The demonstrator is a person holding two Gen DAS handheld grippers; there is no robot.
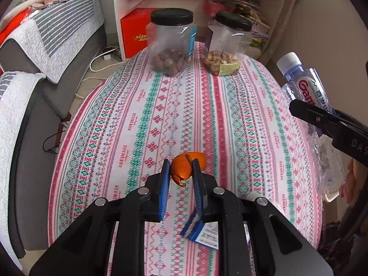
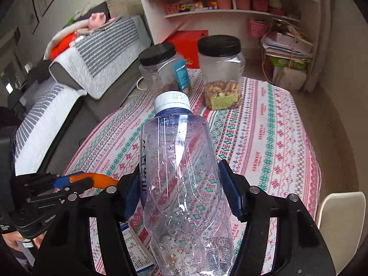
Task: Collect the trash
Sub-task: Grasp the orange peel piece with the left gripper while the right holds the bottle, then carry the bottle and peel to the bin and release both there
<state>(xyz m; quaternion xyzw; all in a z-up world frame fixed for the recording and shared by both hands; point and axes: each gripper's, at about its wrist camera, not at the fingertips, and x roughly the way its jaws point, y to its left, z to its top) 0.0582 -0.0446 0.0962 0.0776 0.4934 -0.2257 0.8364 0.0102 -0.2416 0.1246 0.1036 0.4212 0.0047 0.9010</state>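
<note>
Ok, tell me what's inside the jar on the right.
The right jar holds pale nuts resting on a green packet at the bottom. Above them it looks empty. Anything beneath the packet is hidden.

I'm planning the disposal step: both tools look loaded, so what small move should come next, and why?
Probably carry both loads off the table toward a bin, which neither view shows. The left tool is shut on the orange peel, the right tool clamps the empty bottle, and both hang above the tablecloth.

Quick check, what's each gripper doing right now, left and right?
Left gripper: shut on the orange peel, lifted off the table.
Right gripper: shut on the empty plastic bottle, gripped around its body.
</note>
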